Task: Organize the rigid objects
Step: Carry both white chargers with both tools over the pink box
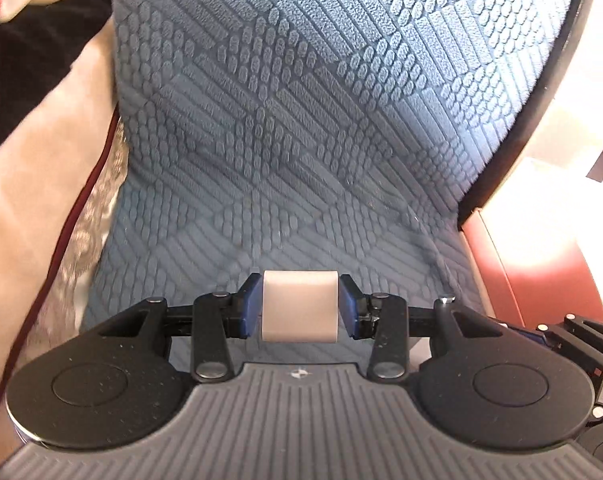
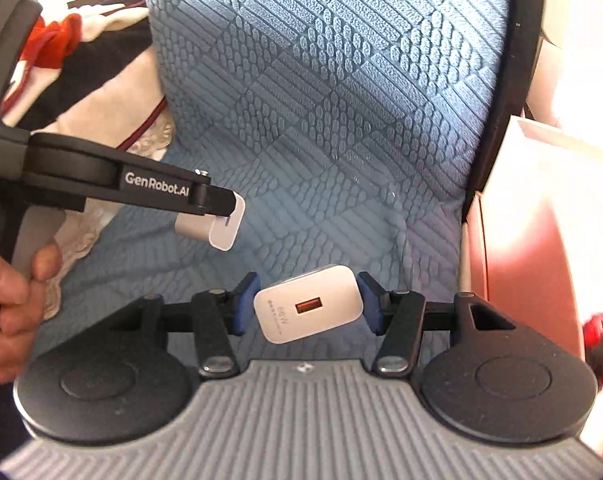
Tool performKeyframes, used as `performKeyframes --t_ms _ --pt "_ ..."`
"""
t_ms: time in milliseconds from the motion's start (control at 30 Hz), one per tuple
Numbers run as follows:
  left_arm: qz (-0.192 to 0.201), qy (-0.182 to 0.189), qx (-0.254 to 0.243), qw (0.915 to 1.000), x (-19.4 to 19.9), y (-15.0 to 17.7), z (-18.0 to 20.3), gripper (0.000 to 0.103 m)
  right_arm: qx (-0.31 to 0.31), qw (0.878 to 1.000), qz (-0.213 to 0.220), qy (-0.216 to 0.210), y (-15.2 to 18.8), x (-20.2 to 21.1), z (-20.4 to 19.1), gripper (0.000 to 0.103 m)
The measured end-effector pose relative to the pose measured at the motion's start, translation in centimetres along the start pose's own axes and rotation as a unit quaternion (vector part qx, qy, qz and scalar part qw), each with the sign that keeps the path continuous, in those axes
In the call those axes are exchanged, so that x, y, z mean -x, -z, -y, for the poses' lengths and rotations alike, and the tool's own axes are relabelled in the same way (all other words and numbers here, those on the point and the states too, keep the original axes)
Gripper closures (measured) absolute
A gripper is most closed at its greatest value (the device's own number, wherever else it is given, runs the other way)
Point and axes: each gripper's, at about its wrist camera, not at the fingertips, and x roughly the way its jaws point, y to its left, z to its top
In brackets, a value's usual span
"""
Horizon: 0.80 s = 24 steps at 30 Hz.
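Two wrist cameras look down over a blue cushion [image 1: 301, 120] with a raised woven pattern, filling most of each view.

In the left wrist view, the left gripper [image 1: 299, 306] clamps a small white block [image 1: 299, 306] between its blue pads [image 1: 248, 306]; only the block's plain, smooth top and front face show, so what it is cannot be told from here. Pale beige fabric [image 1: 41, 180] with dark red piping lies along the cushion's left edge.

The right wrist view shows more. The right gripper [image 2: 307, 304] grips a white charger [image 2: 307, 304] tilted between its pads, with an orange port and small grey lettering facing the camera. The left gripper [image 2: 221, 210] reaches in from the left, seen side-on, and its white block [image 2: 217, 232] now shows as a second, smaller charger plug, held above the cushion. A hand [image 2: 13, 300] wraps around that gripper's handle at the left edge. Red and white cloth [image 2: 57, 40] lies at upper left
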Motion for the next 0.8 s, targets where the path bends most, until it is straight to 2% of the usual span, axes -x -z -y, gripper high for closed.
performKeyframes --t_ms 267,600,800 --pt "-0.005 0.010 -0.010 0.9999 2.0 2.5 1.5 0.057 -0.031 0.999 0.014 0.014 2.2 3.2 1.0 0.047" --pt "0.001 0.015 0.017 0.9997 6.0 5.1 1.9 0.057 -0.041 0.999 0.027 0.023 4.4 6.1 -0.2 0.047" --pt "-0.002 0.031 0.024 0.9992 7.5 6.0 2.1 0.057 -0.050 0.998 0.030 0.018 5.0 7.7 -0.3 0.047"
